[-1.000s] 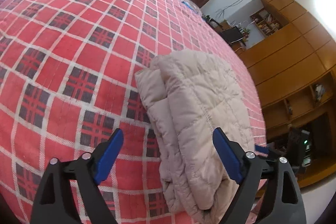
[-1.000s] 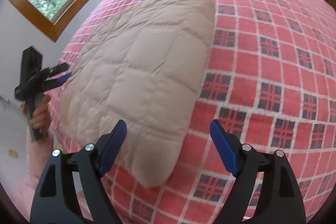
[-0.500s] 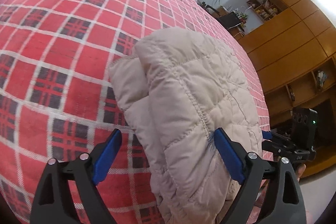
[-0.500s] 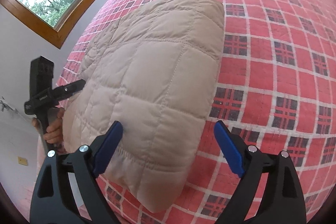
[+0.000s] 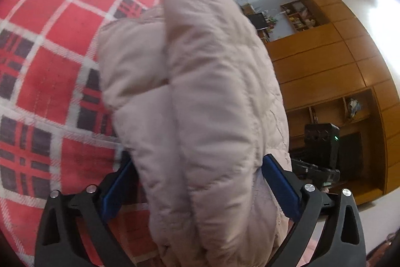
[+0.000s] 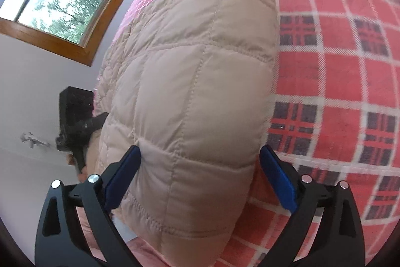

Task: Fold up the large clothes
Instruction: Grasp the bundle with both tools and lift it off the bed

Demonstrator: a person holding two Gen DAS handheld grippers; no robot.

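On the red plaid bedspread [image 6: 350,71], near the edge of the bed, a beige quilted down jacket [image 6: 197,81] is seen lying folded into a thick, padded bundle. Each near end of the bundle is straddled by one pair of tongs. In the left wrist view the left gripper [image 5: 200,189] is spread wide, with the stacked layers of the jacket [image 5: 200,96] bulging between its blue pads; nothing is pinched yet, though the fabric appears to be brushed by both pads. In the right wrist view the right gripper [image 6: 200,179] is likewise held wide open around the opposite corner, the quilted panel filling the gap between the fingers, and no grasp is made. The left tool and part of the hand holding it [image 6: 77,131] are glimpsed beyond the jacket's edge. The step in hand is judged to be the approach for a two-handed grasp, presumably for a further fold or for lifting the bundle. For the next move, both pairs of jaws would need to be closed firmly across all layers at once, since slippery, puffy filling is likely to spring apart if only the top layer is caught.
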